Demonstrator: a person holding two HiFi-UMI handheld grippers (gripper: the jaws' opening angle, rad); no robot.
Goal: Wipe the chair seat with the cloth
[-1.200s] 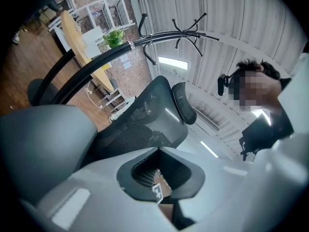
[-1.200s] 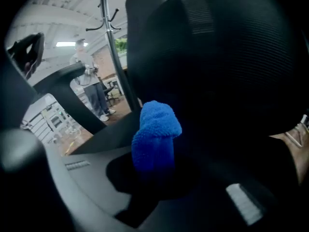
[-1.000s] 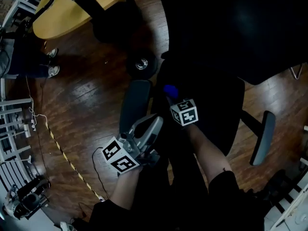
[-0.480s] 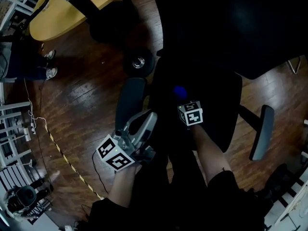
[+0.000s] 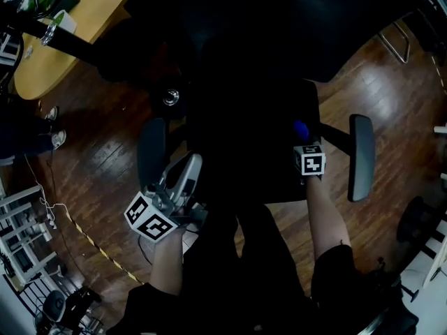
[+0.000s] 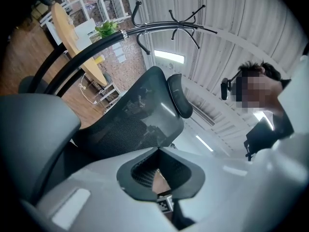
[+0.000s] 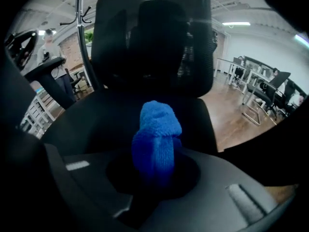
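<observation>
Two grippers at a black office chair, one with the blue cloth

The right gripper has its jaws closed on a blue cloth. The cloth is bunched up and sticks out forward from between them. In the head view it is over the right part of the chair seat, close to the seat's right edge and near the right armrest. Whether the cloth touches the seat I cannot tell, because everything there is very dark. In the right gripper view the cloth points toward the black backrest, and the seat spreads below and beyond it.

The left gripper holds nothing. Its two grey jaws meet at the tips, and through the small opening behind them only a piece of an arm and a square marker can be seen. This gripper is at the left side of the chair, just beside the left armrest, well apart from the cloth. It is tilted upward: its own view shows the mesh back of the chair, the headrest, a coat rack and the ceiling.

Around the chair is a brown wooden floor. A yellow table stands at the upper left of the head view, and one caster of the chair shows between the table and the seat.
</observation>
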